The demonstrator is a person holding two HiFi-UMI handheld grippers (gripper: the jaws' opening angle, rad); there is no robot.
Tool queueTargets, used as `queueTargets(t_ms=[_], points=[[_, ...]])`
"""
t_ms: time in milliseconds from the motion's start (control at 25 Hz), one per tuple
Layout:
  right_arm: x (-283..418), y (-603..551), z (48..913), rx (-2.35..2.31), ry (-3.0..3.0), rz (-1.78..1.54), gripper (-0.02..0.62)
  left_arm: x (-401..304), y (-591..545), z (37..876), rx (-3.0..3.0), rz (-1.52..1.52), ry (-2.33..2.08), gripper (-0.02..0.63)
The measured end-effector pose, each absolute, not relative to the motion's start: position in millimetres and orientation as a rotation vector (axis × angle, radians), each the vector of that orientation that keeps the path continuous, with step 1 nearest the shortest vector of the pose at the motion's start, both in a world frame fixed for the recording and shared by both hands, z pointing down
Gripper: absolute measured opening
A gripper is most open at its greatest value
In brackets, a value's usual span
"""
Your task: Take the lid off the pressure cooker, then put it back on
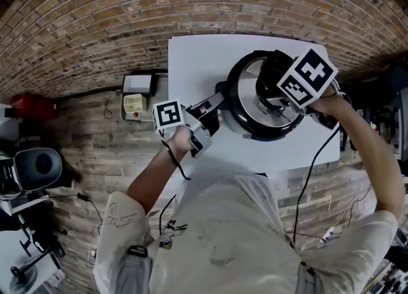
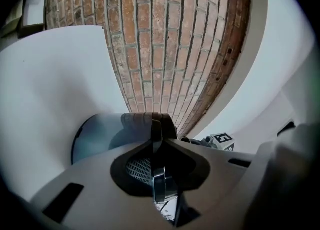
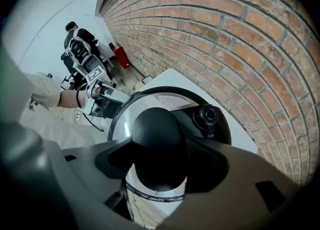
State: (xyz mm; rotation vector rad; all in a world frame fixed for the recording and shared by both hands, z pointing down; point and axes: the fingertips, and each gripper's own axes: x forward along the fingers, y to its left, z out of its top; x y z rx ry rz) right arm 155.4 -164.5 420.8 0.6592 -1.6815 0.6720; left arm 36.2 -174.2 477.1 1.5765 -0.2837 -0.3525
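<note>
**Steel lid seated, one gripper on the knob, one on the handle**

Steel and black plastic make up the pressure cooker (image 1: 237,117), which stands on the white tabletop (image 1: 197,63), toward its 2 o'clock corner in the head view. The lid (image 3: 124,119) sits on the pot: a bright, slightly domed disc inside a black rim. A rounded black knob (image 3: 157,144) stands at its centre, with a small black valve (image 3: 207,116) just beside it at 1 o'clock in the right gripper view.

The right gripper (image 1: 275,95) points almost straight down over the middle of the lid. Its jaws stand wide and the knob fills the gap between them, so it has hold of the knob.

The long black handle (image 1: 213,102) leaves the pot's side toward 8 o'clock in the head view, and its long axis runs from 2 to 8 o'clock. The left gripper (image 1: 205,120) lies level at the outer end of the handle. Its jaws are drawn narrow, with the handle seen end-on between them, so they look closed on it.

What matters next is that the knob lies directly under the right gripper, which is the nearer one to the lid. The left gripper is off at 8 o'clock and can only brace the pot. Any turn or lift of the lid should therefore come from the right. Whether the lid is locked cannot be told.
</note>
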Motion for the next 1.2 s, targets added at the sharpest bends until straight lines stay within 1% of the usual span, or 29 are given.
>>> queueTargets(t_ms=[1200], points=[[156.3, -162.5, 414.9, 0.560, -1.703, 0.612, 0.293, 41.4, -171.6, 474.4, 1.564, -0.359, -0.220, 0.064]])
